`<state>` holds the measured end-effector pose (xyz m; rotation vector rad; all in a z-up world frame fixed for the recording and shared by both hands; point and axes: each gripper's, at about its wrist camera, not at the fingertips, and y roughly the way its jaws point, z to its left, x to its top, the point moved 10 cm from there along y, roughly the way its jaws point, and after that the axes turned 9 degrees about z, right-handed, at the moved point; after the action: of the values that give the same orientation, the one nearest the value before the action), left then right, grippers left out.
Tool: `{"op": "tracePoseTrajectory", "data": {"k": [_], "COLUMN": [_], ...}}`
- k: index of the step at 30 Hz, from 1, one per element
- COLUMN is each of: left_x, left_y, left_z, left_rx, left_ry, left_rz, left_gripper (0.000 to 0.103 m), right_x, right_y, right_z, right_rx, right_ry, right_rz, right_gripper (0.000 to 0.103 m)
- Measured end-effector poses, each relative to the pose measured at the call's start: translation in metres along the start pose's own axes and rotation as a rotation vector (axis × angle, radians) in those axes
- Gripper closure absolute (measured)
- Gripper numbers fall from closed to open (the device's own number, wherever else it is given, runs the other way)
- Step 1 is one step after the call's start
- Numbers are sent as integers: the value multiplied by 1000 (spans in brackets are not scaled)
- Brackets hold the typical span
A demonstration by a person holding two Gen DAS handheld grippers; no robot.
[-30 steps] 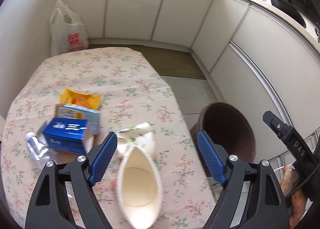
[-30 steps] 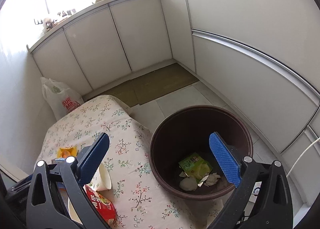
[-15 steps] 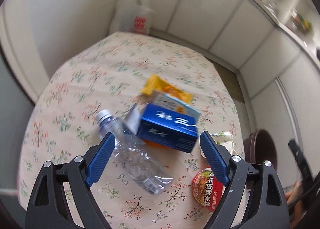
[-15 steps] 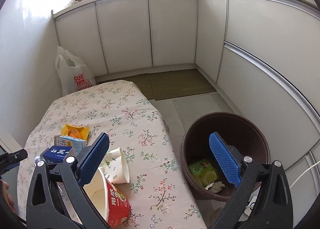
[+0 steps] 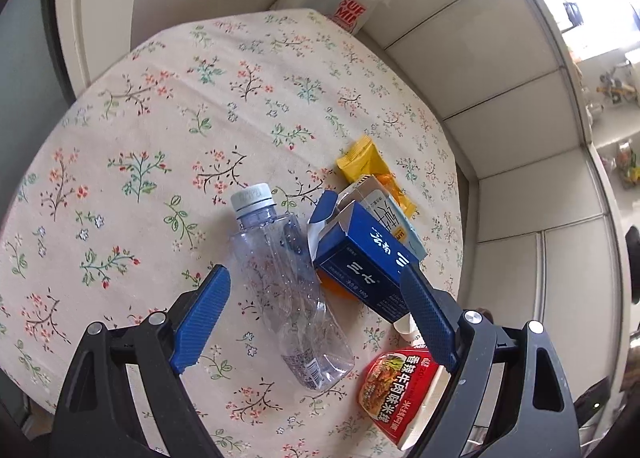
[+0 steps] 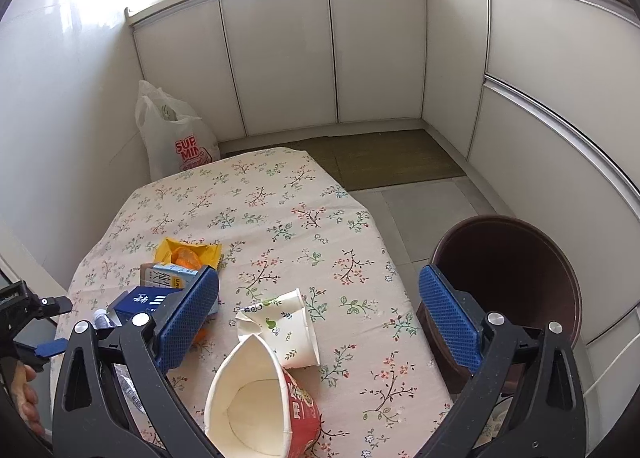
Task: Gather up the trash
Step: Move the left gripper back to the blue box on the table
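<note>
On the floral-cloth worktop (image 5: 168, 106) a crushed clear plastic bottle with a pale cap (image 5: 286, 282) is lying on its side, cap toward the far edge, and the left tool (image 5: 316, 318) is hovering over it with its blue pads spread wide, one on each side of the bottle and neither pressing on it. Just right of the bottle a dark blue carton with an opened flap (image 5: 360, 258) is resting against a paler carton (image 5: 390, 214), with a torn yellow snack wrapper (image 5: 362, 162) lying beyond them. A red instant-noodle cup (image 6: 260, 402) is lying tipped at the near edge, touching a squashed white paper cup with a green print (image 6: 286, 324). Over these two cups the right tool (image 6: 320, 322) is hanging, wide apart and gripping nothing. A round dark brown bin (image 6: 516, 270) is standing on the floor right of the worktop, and a white plastic shopping bag (image 6: 176, 138) is sitting beyond its far left corner.
</note>
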<state>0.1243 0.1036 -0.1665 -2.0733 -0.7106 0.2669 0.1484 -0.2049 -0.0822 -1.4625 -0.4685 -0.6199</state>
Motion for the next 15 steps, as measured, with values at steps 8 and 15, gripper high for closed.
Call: {"op": "tracePoseTrajectory", "data": {"k": [8, 15], "left_x": [2, -2], "left_y": [2, 10], "left_z": [9, 11], "left_rx": [-26, -38], "left_ry": [-51, -72], "left_rz": [22, 52], "left_gripper": [19, 19], "right_x": [-2, -4], "right_y": [4, 7], "right_z": [10, 8], "right_rx": [9, 16], "right_ry": [-20, -13], "right_rz": [14, 30], "right_gripper": [7, 7]}}
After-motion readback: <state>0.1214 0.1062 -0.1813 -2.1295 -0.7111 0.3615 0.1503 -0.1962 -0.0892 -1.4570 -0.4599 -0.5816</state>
